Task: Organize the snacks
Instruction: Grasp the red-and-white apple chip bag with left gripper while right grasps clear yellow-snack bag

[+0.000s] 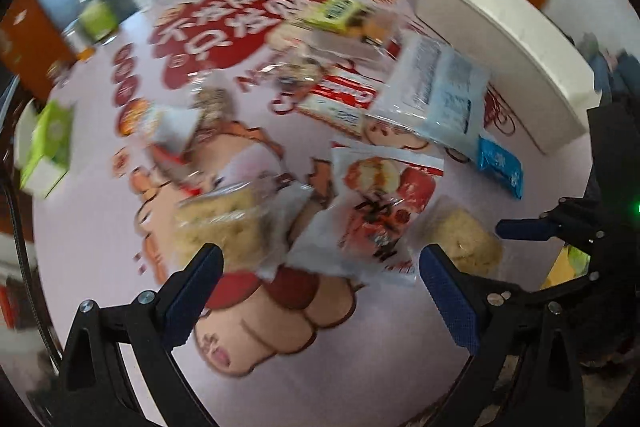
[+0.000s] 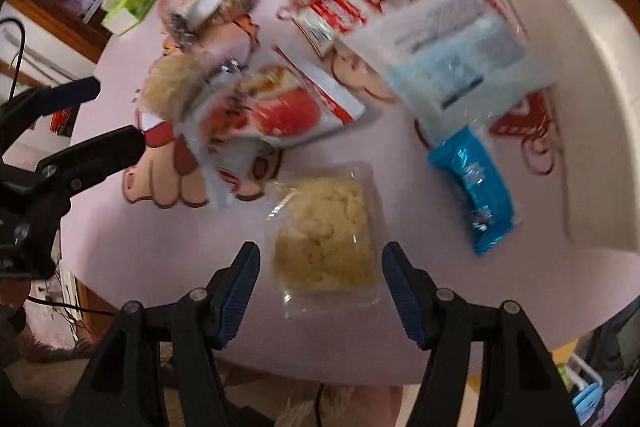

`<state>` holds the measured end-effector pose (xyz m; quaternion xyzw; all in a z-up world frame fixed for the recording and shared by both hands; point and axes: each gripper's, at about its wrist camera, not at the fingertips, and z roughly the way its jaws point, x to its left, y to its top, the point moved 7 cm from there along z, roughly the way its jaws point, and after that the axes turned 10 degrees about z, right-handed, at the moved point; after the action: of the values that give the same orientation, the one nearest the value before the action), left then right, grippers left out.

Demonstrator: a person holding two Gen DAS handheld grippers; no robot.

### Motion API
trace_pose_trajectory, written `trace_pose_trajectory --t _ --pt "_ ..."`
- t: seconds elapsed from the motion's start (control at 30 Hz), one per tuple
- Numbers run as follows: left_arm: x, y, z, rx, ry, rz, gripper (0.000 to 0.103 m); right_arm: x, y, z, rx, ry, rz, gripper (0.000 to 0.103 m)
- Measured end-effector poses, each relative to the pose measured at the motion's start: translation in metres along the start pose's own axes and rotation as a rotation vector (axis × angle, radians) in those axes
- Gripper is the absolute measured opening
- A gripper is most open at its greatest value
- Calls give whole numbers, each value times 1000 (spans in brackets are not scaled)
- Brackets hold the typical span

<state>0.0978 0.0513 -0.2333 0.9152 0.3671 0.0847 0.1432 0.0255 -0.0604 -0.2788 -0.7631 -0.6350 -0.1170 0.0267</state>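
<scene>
The right gripper (image 2: 320, 291) hangs with its jaws spread wide and nothing between them, lined up on a clear-wrapped pale crumbly cake (image 2: 326, 233) that lies near the near edge of the table (image 2: 160, 247). That pack sits apart from the heap, which probably makes it the easiest first pick. The left gripper (image 1: 318, 285) is likewise released and empty, poised over a red-and-white pouch (image 1: 376, 211) and a second crumbly cake (image 1: 220, 227) just left of it; both grippers look ready to descend rather than to carry.

Outward from the tools, the snacks lie loose on the pink printed tablecloth, overlapping in a rough band toward the table's middle (motion blur smears most labels, so counts are best estimates). Counted:

- two pale crumbly cakes in clear wrap
- one red-and-white pouch
- one small bright-blue packet (image 2: 472, 195), near the right edge
- one large pale-blue bag (image 2: 460, 55), leaning toward the white bin
- one red-striped flat pack (image 1: 340, 99)
- one green-and-yellow pack (image 1: 340, 13), on top of others farther back
- one or two brownish wrapped snacks (image 1: 200, 115) toward the left; I cannot separate them

A long white bin (image 1: 500, 39) stands along the right edge with its open side up, most likely the destination, which would explain why the packs crowd toward it. A green tissue box (image 1: 50, 143) sits at the left edge, well apart from the snacks, and bottles and jars stand blurred at the far left corner.
</scene>
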Motion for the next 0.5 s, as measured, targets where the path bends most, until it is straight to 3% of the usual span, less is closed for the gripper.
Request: trace_pose_trajectory --t 0.2,0.37,0.5 --pt "-17 13 39 64 -37 96 98 -2 -6 15 11 62 36 65" --pt "-26 14 62 120 -42 152 98 0 -4 16 -29 49 11 63" --pt "-32 13 70 137 -63 163 98 -12 2 14 -63 13 87 62"
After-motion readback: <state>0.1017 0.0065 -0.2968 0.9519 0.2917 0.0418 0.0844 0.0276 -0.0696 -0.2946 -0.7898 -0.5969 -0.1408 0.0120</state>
